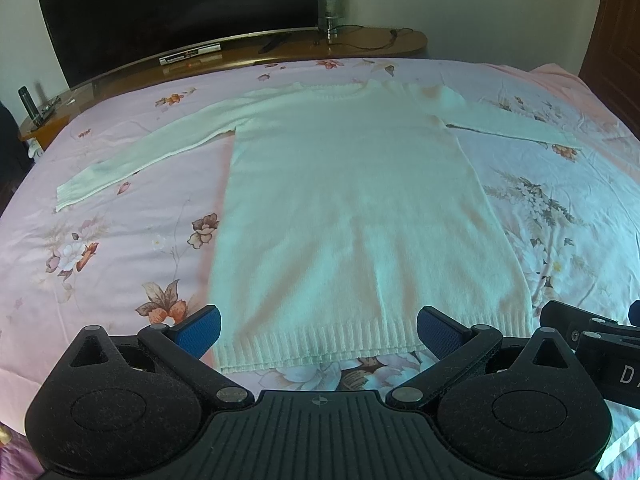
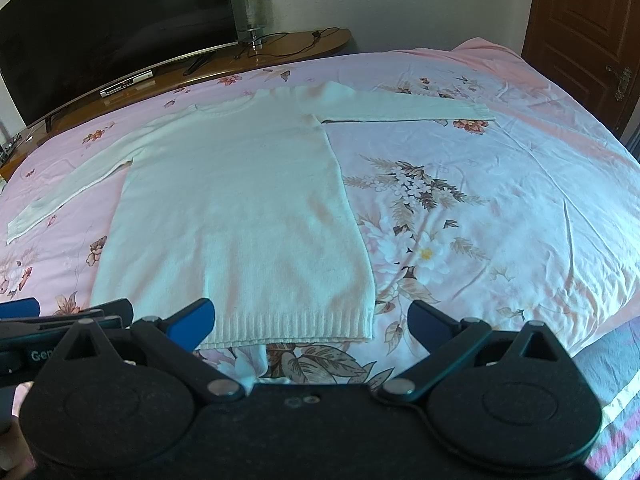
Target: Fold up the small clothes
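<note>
Since both sets of fingers gape wide and empty, the soft, limp white knit sweater spread flat on the bed just ahead wants pinching at its ribbed hem.

Bed fills the foreground, covered by a pink floral sheet with light creases. Beyond its far edge runs a low wooden cabinet carrying a large dark TV, a set-top box, a glass-shaded lamp with trailing black cables, and at the left end a dark bottle. Wall behind is plain off-white, a brown panelled door with a brass handle stands at the right, and soft daylight leaves a pale reflection on the screen.
</note>
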